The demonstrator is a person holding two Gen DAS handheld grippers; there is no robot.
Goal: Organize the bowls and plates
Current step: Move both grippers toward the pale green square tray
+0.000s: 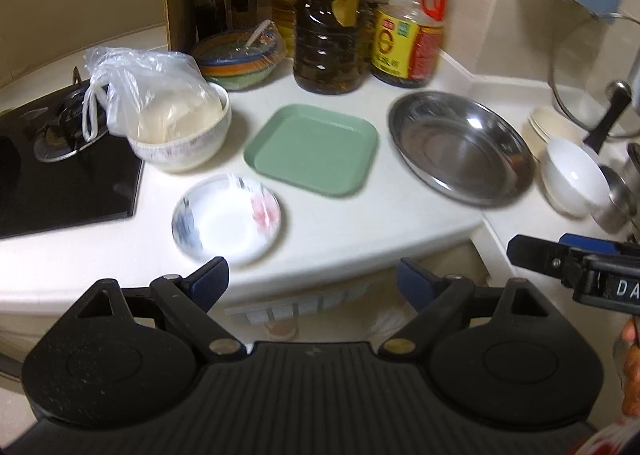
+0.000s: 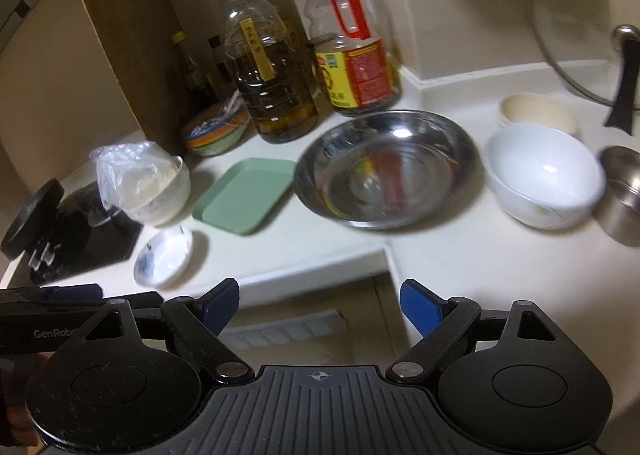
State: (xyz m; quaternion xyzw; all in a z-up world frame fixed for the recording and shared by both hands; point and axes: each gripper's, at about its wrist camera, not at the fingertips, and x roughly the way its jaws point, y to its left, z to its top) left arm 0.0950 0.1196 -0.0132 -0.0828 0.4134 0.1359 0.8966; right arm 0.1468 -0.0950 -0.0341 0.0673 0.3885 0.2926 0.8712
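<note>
Left wrist view first. Left tool (image 1: 312,279) low in the frame, fingers wide apart, nothing between them, hanging just off the bench (image 1: 344,223) edge. Small saucer (image 1: 227,218) right ahead, lower centre-left, sitting flat near the front edge: glazed, likely slippery and breakable, so a pinch across the thin rim looks best. Green plate (image 1: 314,149) at centre, square with a raised lip, probably light plastic, forgiving; lip is the place to grab. Steel dish (image 1: 460,147) to the right, shiny, stiff, apt to slide and clatter. White bowl (image 1: 574,177) at far right, touching a cream bowl (image 1: 552,125) behind it. Bagged bowl (image 1: 180,135) at left beside the stove (image 1: 68,183), plastic bag (image 1: 136,95) draped over its contents; soft on top, awkward to grip. Right tool (image 1: 516,245) poking in from the right edge, state hard to read here.

Over to the right wrist view. Right tool (image 2: 320,303) fingers spread, empty. Steel dish (image 2: 386,171) dead centre, green plate (image 2: 244,195) just left of it, saucer (image 2: 164,257) lower left. White bowl (image 2: 544,175) at right: ceramic, heavier, fragile, thick rim the obvious hold. Oil bottles (image 2: 272,75) crowding the back corner; worth steering clear.
</note>
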